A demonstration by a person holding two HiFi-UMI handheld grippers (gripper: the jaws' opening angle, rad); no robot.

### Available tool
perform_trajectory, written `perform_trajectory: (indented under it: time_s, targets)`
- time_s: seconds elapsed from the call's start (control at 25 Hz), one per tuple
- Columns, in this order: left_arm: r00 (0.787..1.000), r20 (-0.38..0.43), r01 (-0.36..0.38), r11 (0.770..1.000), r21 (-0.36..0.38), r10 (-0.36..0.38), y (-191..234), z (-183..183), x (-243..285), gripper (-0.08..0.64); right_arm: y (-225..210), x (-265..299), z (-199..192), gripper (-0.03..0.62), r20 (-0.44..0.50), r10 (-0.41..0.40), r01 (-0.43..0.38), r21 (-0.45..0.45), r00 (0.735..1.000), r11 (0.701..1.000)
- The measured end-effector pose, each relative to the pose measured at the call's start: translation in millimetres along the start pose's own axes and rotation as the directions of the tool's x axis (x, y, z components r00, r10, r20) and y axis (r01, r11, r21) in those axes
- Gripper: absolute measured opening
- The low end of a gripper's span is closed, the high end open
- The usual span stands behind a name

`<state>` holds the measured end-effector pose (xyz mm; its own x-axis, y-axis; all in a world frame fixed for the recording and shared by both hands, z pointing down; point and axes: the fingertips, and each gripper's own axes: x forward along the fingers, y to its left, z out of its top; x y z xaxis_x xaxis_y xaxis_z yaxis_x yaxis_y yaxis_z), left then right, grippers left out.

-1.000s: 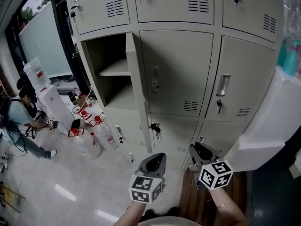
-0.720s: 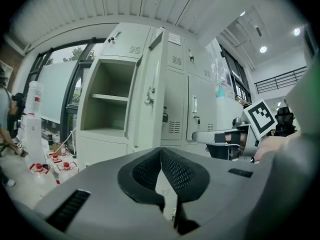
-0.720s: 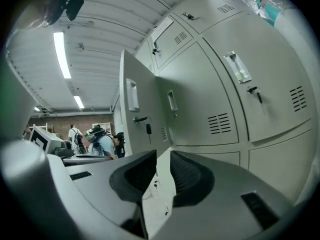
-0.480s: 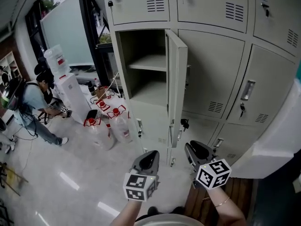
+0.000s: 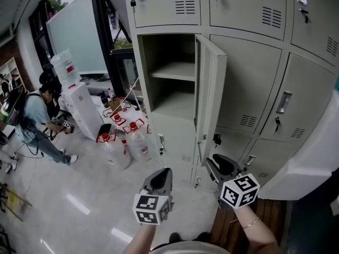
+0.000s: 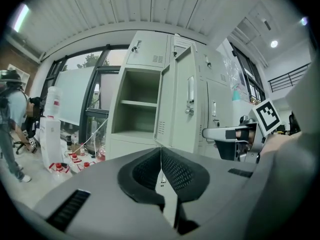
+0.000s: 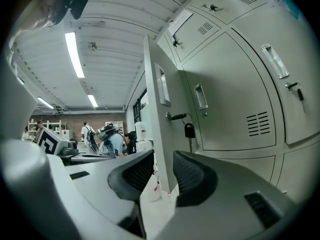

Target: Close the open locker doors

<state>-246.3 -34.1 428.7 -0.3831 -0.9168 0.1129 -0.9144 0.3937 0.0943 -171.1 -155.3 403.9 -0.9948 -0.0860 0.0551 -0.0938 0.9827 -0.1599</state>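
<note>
The grey locker bank has one open compartment (image 5: 169, 73) with a shelf inside. Its door (image 5: 211, 89) swings out towards me, edge-on. My left gripper (image 5: 161, 178) hangs low in front of the open compartment, shut with nothing in it; its pads meet in the left gripper view (image 6: 161, 153). The door (image 6: 182, 104) stands ahead, a little right of it. My right gripper (image 5: 220, 165) is below the door's free edge. Its jaws (image 7: 161, 173) have just been opening and are empty. The door's edge (image 7: 157, 129) shows beyond the gap, apart from it.
A key with a black fob (image 7: 189, 130) hangs from the door's lock. Water bottles (image 5: 114, 150) and a white dispenser (image 5: 79, 107) stand on the floor at left, beside a crouching person (image 5: 37, 115). A white block (image 5: 312, 157) crowds the right side.
The view has swung left: the open door, at picture left a second ago, now stands mid-picture above my right gripper. Both grippers have shifted along the lockers with it.
</note>
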Motion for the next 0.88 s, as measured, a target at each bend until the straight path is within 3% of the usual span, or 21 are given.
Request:
perform_trajectory:
  time_s: [0.88]
  targets:
    - [0.999,0.004,-0.052,0.997,-0.059,0.052,52.6,0.8,-6.6,0.021,33.9,47.2,-4.3,0.089,-0.019,0.020,-0.021,-0.062,1.000,0.998]
